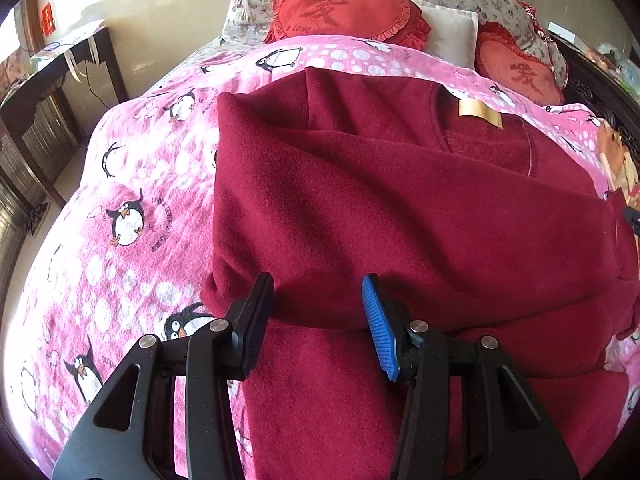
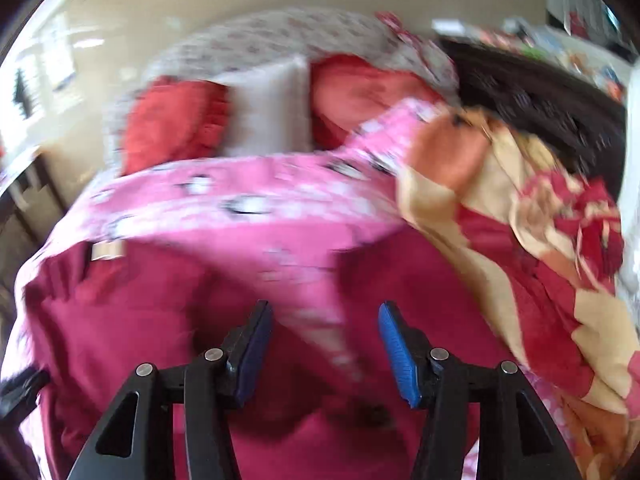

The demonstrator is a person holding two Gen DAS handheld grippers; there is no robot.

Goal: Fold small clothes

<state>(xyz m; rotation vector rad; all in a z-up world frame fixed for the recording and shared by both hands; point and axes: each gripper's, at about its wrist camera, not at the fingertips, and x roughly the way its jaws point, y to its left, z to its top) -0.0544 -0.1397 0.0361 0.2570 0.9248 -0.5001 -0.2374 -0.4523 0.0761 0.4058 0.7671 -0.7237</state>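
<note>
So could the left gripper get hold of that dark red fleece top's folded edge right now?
Probably yes: the left gripper stands open just above the dark red fleece top, nothing between them.

Blurred view: right gripper [image 2: 325,340], jaws apart, over maroon garment [image 2: 120,312] on a pink blanket [image 2: 248,216].

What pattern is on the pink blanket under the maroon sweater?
Penguins and white dots on the pink blanket; clearest in the left wrist view.
</note>
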